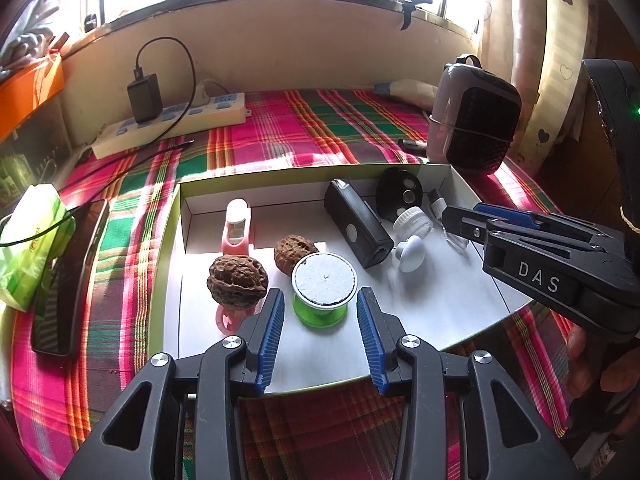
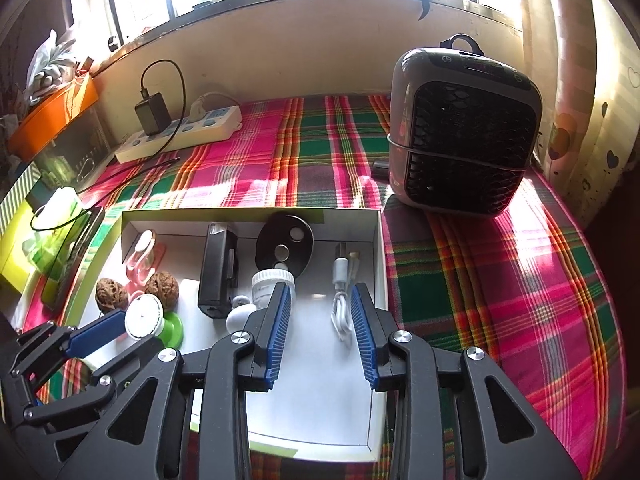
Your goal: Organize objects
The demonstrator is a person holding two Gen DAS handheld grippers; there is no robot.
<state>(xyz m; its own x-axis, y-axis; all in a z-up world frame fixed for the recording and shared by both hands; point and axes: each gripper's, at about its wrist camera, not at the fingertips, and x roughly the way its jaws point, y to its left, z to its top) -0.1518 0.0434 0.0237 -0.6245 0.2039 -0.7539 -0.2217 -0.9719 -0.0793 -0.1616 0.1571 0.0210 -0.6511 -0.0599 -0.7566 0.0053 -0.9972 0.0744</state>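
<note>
Beyond both claws, a plaid cloth [image 2: 320,152] covers the worktop as far as the wall under the window. A white power strip [image 2: 180,132] with a black charger [image 2: 152,112] plugged in lies far ahead and left of the right claw [image 2: 322,332], and a grey fan heater [image 2: 464,132] stands ahead and to its right, just past the far right corner of the white box [image 2: 382,264]. Left of the left claw [image 1: 320,336], outside the box, lie a dark phone [image 1: 68,276] and a green tissue pack [image 1: 28,244]. Inside the box, a green spool with a white top [image 1: 322,288] stands just ahead of the left claw, whose blue pads are spread to either side without touching it. Two walnuts [image 1: 238,280] sit just left of the spool, a pink and white holder [image 1: 237,228] behind them. Further right are a black rectangular device [image 1: 358,226], a black disc [image 1: 398,192] against the back wall, a white jar [image 1: 412,222] and a pale knob [image 1: 410,254]. The right claw hangs parted over the box's right end, a coiled white cable [image 2: 342,292] lying loose on the floor between its pads, touched by neither.
</note>
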